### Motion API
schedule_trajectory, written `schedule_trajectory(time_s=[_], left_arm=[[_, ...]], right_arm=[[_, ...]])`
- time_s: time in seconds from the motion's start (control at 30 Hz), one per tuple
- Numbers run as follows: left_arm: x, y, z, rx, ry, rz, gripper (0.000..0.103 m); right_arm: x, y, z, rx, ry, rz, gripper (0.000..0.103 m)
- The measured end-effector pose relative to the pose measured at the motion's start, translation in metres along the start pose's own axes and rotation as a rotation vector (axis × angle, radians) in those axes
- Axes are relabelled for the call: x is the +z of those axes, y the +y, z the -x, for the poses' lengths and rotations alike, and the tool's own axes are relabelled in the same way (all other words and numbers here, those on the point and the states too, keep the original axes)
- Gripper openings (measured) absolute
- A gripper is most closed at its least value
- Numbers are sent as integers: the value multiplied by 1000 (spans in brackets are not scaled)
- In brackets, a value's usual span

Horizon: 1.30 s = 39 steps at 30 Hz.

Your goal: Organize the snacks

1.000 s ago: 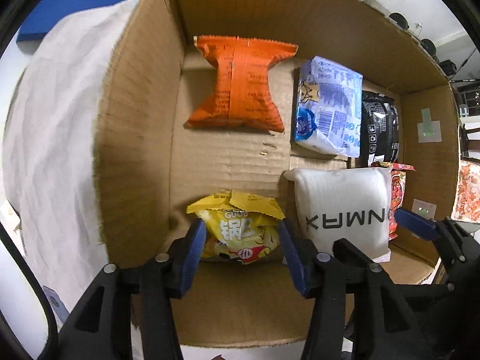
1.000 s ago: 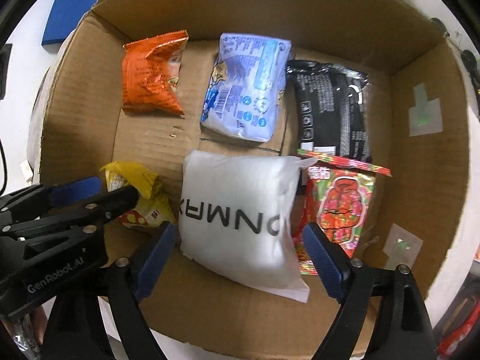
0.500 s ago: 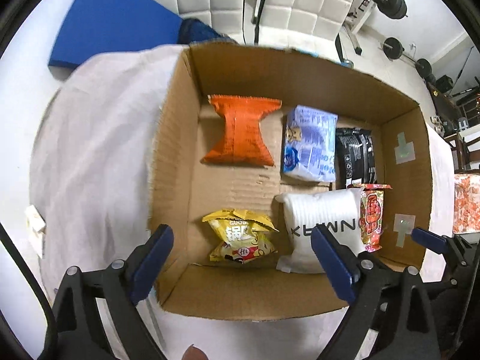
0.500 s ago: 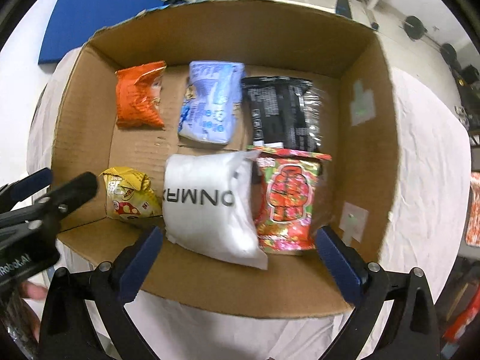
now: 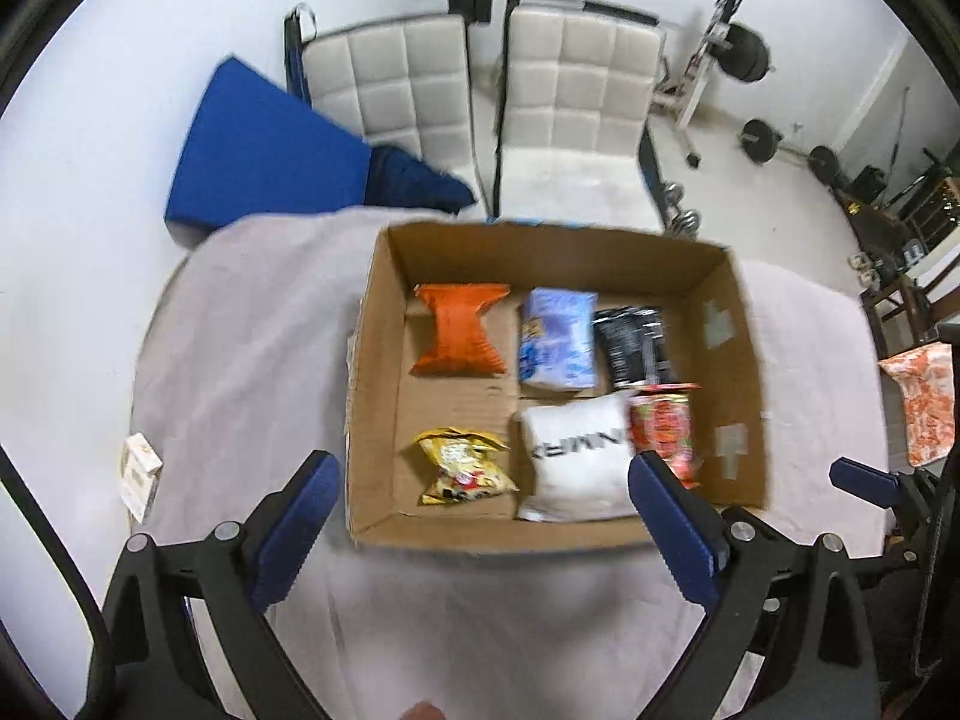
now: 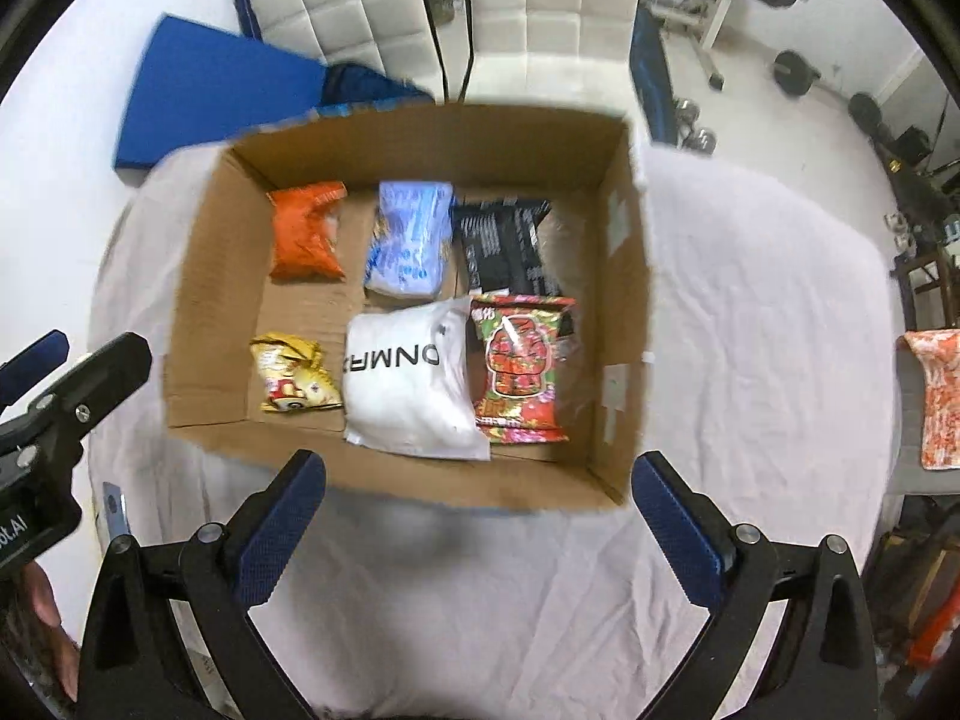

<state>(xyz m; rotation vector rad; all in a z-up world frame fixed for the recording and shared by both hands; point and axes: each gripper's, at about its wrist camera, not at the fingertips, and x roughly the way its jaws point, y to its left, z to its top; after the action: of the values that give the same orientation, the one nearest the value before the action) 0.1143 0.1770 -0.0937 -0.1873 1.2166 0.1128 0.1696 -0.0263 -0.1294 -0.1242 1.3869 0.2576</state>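
I have both claws hanging above the near edge of the cardboard box (image 6: pixel 198 312), which sits on the cloth-covered table (image 6: pixel 750 300). Six packets lie flat inside in two rows: orange packet (image 6: pixel 305 231), pale blue packet (image 6: pixel 408 240) and black packet (image 6: pixel 510 249) along the far row; yellow packet (image 6: pixel 291 375), white pouch (image 6: pixel 408 384) and red packet (image 6: pixel 522 369) along the near row. The white pouch overlaps the red packet's left edge.

The one loose snack I can see, an orange-and-white packet (image 6: pixel 936 396), lies well off to the right, past the table edge. My right gripper (image 6: pixel 477 531) is the nearer one, so I judge that reach falls to it; the packet's long axis runs near to far.

Right gripper: jaws spread wide, holding nothing. Left gripper (image 5: pixel 483 525): likewise wide apart and empty, touching nothing.
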Motion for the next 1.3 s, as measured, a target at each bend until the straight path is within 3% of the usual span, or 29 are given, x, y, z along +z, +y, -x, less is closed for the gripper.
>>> schedule_trajectory(time_s=[0.27,0.53,0.93,1.3], left_arm=[[-22,-12,94,-7,-125,7,98],[-45,-25,153,-5,-184,-11,98],[-66,-32,193,-22,-225,2,98],[-70,-36,203,-22,-252,7,98]], right_arm=[[-46,-14,116,-11,-168,-7,103],[-86,-28,203,2,-295,-17,103],[-123,-34,242,20,-327,-19,103],[-128,-43,256,5,-360,-39,103]])
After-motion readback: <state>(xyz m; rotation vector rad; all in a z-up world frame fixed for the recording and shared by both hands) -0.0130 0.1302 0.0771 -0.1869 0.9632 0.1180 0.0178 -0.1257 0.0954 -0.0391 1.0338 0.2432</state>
